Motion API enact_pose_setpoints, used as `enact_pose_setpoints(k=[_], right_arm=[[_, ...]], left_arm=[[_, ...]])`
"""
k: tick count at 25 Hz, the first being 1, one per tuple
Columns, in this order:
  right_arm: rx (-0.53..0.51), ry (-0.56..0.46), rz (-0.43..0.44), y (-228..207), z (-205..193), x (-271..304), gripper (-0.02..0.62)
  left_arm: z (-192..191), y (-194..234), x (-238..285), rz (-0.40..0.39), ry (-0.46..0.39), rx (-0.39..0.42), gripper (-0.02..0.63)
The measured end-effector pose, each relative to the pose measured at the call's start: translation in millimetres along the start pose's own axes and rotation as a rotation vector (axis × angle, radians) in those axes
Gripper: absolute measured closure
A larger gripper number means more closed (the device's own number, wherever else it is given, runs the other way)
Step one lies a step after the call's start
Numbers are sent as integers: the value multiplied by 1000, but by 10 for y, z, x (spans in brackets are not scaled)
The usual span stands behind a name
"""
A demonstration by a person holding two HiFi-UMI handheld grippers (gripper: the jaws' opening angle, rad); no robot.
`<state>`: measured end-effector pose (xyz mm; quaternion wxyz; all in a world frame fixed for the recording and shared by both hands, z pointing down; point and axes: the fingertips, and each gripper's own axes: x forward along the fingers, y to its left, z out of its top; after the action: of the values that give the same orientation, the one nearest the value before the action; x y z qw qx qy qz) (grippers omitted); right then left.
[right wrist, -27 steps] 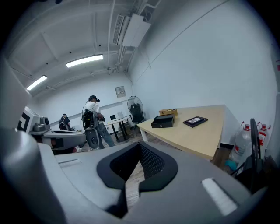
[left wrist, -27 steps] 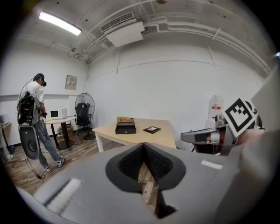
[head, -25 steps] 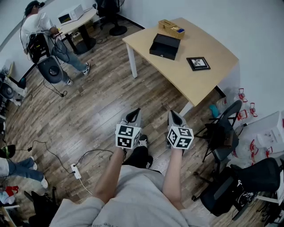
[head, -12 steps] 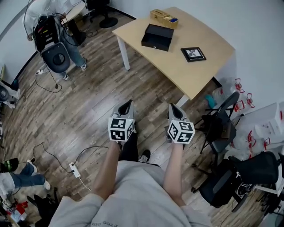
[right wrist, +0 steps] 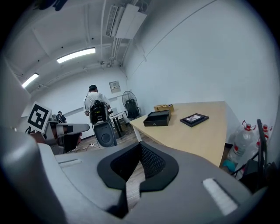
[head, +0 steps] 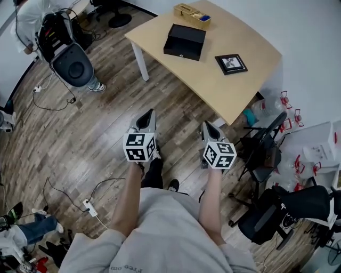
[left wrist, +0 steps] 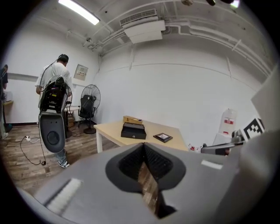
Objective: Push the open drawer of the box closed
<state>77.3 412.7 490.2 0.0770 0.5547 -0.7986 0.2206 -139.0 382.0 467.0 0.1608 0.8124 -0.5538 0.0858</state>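
The wooden floor point(head: 80, 133) is spreading under everything. The table point(head: 250, 69) is standing at the far side, carrying the black box point(head: 185, 41) near its far end, between a tan box point(head: 192, 14) and a framed picture point(head: 230, 63). The left hand-held gripper point(head: 146, 121) and the right hand-held gripper point(head: 209, 130) are hovering over the floor, well apart from the black box, each with its jaws pressing together on nothing.
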Motion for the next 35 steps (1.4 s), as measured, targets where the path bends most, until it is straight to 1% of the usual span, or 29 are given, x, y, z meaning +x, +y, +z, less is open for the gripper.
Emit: enact_pose_setpoints(k=[4,7,10,14,19,22,26,30,32,35], right_arm=[[16,11,-22,-166,185,382,604],[23,3,-37,-226,381,706,603],[20,1,-41,-196,538,1033,601],[21,1,-41,-122,684,1458,598],[70,-20,-17,-15,794,1865,598],[81,-18,-29,-17,817,2020,598],[69,-9,-61,-103,893,2071,597],[87,16,-93,-298,805,2025,597],[101,27,-111,-412,762,2014,597],[104,48,-127,-592,729,2077,598]], left_arm=[[147,201,433,-9,4,-25,554],[272,366,755,-19,11,-20,554],[368,570,1032,-27,32,-12,554],[477,902,1352,-30,43,-25,554],[543,1274,1660,-43,51,-31,554],[582,1427,1834,-59,59,-19,554],[679,1442,2013,-101,57,-7,554],[639,1303,2135,-149,76,13,554],[589,1279,2203,-155,92,24,554],[495,1326,2330,-143,116,15,554]])
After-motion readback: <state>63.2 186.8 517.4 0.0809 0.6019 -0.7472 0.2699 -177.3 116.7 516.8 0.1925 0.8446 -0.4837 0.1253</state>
